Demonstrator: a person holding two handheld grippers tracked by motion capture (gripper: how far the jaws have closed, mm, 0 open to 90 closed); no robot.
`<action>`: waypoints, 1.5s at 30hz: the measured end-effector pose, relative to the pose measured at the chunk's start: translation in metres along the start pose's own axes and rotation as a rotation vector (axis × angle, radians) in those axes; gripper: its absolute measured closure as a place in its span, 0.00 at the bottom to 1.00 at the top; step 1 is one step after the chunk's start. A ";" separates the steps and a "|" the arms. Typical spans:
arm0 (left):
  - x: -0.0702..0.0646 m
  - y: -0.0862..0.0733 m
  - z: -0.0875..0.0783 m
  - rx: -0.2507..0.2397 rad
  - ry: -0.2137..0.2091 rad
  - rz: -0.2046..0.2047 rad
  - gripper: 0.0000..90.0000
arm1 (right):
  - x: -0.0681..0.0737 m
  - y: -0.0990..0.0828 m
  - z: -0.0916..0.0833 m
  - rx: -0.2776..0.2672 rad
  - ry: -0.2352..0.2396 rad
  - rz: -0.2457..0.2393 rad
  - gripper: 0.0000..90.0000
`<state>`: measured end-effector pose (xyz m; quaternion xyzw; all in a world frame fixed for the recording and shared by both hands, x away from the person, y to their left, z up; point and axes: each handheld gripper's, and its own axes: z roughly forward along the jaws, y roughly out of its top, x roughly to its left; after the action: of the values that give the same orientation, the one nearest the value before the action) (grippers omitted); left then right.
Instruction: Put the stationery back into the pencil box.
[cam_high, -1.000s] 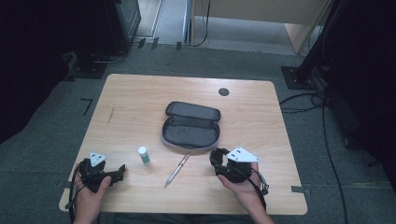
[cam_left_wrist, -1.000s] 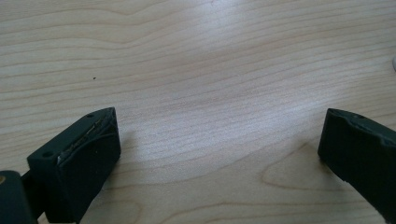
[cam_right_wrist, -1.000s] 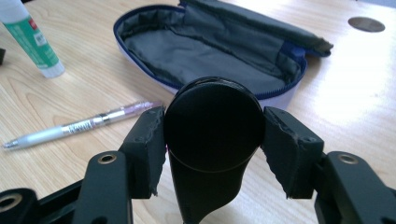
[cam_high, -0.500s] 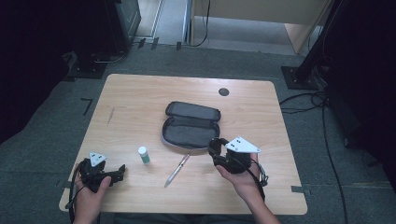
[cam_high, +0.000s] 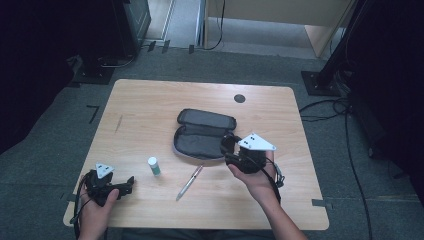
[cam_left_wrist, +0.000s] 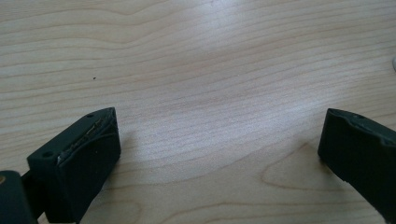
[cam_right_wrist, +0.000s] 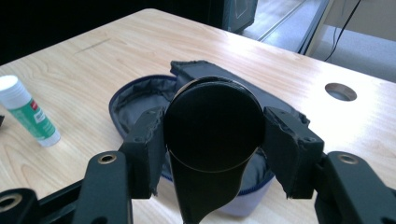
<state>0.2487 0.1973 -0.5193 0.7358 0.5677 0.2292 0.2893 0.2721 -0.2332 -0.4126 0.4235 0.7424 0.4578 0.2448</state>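
The right gripper (cam_right_wrist: 212, 135) clamps a round black object (cam_right_wrist: 214, 122), possibly a compact mirror, above the open pouch (cam_high: 202, 135), positioned for insertion. The left gripper (cam_high: 107, 182) rests spread and empty on the bench (cam_high: 150, 100), clear of the work.

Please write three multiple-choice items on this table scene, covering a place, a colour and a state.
1. Where is the pen?
A. inside the pouch
B. on the table, in front of the pouch
C. in the left gripper

2. What colour is the glue stick's body?
A. green
B. red
C. yellow

3. How is the right gripper?
A. open over the pen
B. shut on a round black thing
C. shut on the glue stick

Answers:
1 B, the pen lies on bare wood near the open pouch.
2 A, a green body under a white cap.
3 B, both jaws press the round black thing.
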 end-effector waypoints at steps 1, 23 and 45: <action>0.000 0.000 0.000 -0.001 0.000 -0.001 0.00 | 0.000 0.002 0.001 0.000 0.001 0.003 0.46; 0.000 0.000 0.000 0.000 0.000 0.002 0.00 | -0.007 0.013 0.050 0.038 -0.020 0.002 0.46; 0.000 0.000 0.000 0.000 0.000 0.001 0.00 | -0.016 -0.007 0.097 0.153 -0.053 -0.069 0.46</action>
<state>0.2487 0.1974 -0.5193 0.7361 0.5674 0.2292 0.2891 0.3505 -0.2026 -0.4634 0.4272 0.7825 0.3798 0.2469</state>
